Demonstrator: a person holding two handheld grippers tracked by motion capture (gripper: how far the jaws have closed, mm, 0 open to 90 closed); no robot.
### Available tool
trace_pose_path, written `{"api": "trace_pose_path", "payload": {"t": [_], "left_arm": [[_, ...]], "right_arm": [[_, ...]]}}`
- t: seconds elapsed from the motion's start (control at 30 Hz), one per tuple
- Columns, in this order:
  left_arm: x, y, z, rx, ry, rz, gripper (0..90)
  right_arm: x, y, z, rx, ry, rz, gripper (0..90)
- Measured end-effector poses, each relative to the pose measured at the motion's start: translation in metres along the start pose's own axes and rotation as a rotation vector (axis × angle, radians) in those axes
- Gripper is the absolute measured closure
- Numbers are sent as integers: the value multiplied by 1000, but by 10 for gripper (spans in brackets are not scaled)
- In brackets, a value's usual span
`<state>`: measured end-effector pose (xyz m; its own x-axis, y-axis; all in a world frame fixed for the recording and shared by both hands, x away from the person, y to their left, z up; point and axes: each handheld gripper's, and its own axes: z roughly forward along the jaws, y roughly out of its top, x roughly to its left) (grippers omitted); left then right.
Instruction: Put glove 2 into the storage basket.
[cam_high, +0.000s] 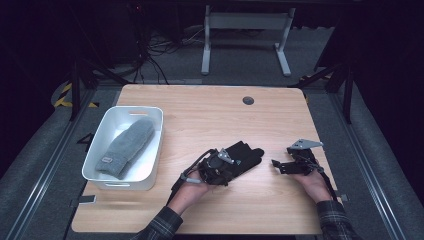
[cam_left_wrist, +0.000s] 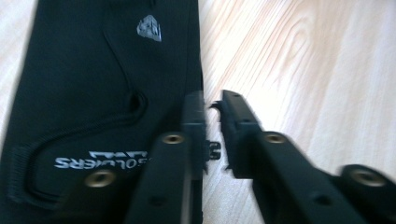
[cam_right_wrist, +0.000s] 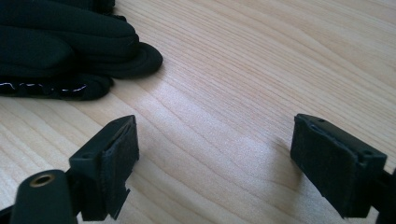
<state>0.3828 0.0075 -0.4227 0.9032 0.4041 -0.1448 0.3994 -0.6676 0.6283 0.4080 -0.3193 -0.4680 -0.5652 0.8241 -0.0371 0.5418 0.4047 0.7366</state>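
Observation:
A black glove (cam_high: 248, 151) with white lettering lies flat near the middle of the wooden table (cam_high: 210, 115). My left gripper (cam_high: 239, 159) sits over the glove's near end. In the left gripper view its jaws (cam_left_wrist: 212, 100) stand a narrow gap apart at the edge of the glove (cam_left_wrist: 84, 84), with bare wood showing between them. My right gripper (cam_high: 277, 166) rests low over the table to the right of the glove and points at it. Its jaws (cam_right_wrist: 215, 140) are wide open on nothing, and the glove's finger ends (cam_right_wrist: 60, 42) lie a little beyond them.
A white plastic bin (cam_high: 159, 135) stands at the table's left side with a grey knitted hat or mitten (cam_high: 125, 145) in it. A round cable hole (cam_high: 248, 100) is near the far edge. Bare wood lies ahead of the glove and along the front edge.

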Motion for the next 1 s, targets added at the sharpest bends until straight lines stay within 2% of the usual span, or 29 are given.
{"api": "trace_pose_path", "payload": {"t": [0.03, 0.17, 0.33, 0.43, 0.57, 0.73, 0.87, 1.0], "left_arm": [[1, 2, -2, -12, 3, 5, 666], [11, 14, -8, -47, 23, 21, 487], [26, 28, 1, -32, 49, 22, 250], [31, 33, 12, -20, 54, 29, 154], [33, 34, 28, 41, 93, 66, 108], [36, 32, 40, 73, 129, 66, 89], [38, 30, 47, 106, 135, 73, 109], [41, 27, 49, 94, 112, 53, 139]], "right_arm": [[0, 0, 0, 0, -1, 1, 157], [0, 0, 0, 0, -2, 1, 156], [0, 0, 0, 0, -2, 2, 156], [0, 0, 0, 1, -3, 4, 157], [0, 0, 0, 0, -4, 5, 157], [0, 0, 0, 1, -5, 8, 158], [0, 0, 0, 0, -5, 9, 159], [0, 0, 0, 0, -6, 11, 160]]}}
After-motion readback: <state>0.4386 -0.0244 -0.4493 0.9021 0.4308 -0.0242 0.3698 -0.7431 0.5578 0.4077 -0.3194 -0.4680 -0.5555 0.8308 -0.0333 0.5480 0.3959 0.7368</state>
